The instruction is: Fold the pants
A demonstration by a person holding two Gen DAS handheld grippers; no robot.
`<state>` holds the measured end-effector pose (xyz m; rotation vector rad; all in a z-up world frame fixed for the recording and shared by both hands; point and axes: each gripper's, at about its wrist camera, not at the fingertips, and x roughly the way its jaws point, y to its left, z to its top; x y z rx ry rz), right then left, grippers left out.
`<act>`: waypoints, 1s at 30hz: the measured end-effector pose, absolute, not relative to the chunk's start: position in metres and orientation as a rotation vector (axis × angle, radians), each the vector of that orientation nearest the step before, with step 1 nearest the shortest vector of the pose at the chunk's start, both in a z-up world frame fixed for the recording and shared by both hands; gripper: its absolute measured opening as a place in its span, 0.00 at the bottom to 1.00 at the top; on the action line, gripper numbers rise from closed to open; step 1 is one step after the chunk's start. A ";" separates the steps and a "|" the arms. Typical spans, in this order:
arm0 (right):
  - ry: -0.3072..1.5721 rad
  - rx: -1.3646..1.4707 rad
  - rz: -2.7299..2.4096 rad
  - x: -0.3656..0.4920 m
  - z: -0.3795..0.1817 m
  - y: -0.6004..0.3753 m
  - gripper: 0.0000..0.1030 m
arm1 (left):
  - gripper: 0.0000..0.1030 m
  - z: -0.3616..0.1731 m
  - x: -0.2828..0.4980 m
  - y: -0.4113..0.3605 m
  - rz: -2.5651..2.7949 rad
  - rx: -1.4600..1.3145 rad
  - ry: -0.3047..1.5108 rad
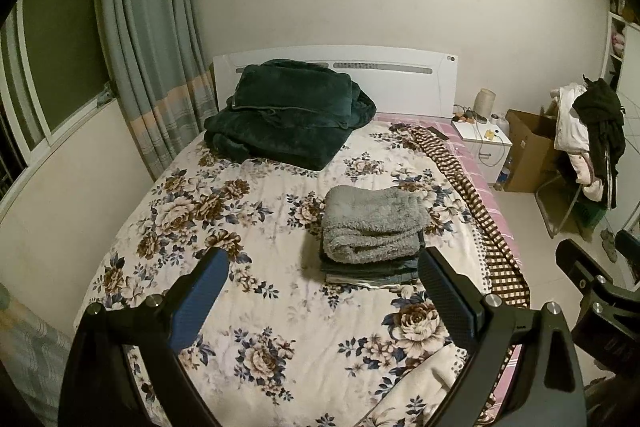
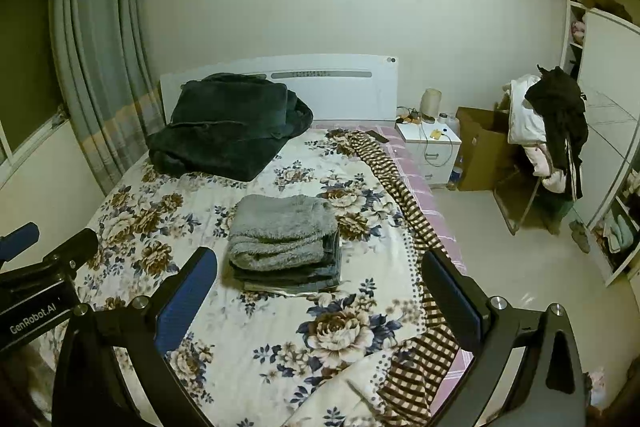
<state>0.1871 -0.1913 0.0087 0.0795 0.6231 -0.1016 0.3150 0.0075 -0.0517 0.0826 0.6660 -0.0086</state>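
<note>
A stack of folded clothes lies on the flowered bed sheet (image 1: 248,307): fuzzy grey folded pants (image 1: 370,223) on top, folded jeans (image 1: 372,273) under them. The same stack shows in the right wrist view, grey pants (image 2: 282,231) over jeans (image 2: 292,281). My left gripper (image 1: 322,301) is open and empty, held above the bed's near end, short of the stack. My right gripper (image 2: 316,303) is open and empty, also near the foot of the bed, with the stack between and beyond its fingers.
A dark green blanket (image 1: 288,111) is heaped by the white headboard (image 1: 400,83). A brown checked cloth (image 1: 472,195) runs along the bed's right edge. A nightstand (image 1: 484,143), cardboard box (image 1: 528,151) and chair with clothes (image 1: 592,139) stand to the right. Curtains (image 1: 148,59) hang on the left.
</note>
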 end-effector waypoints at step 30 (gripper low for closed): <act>0.628 0.084 -0.098 0.178 0.003 -0.189 1.00 | 0.94 -0.049 0.295 0.014 0.015 0.085 0.661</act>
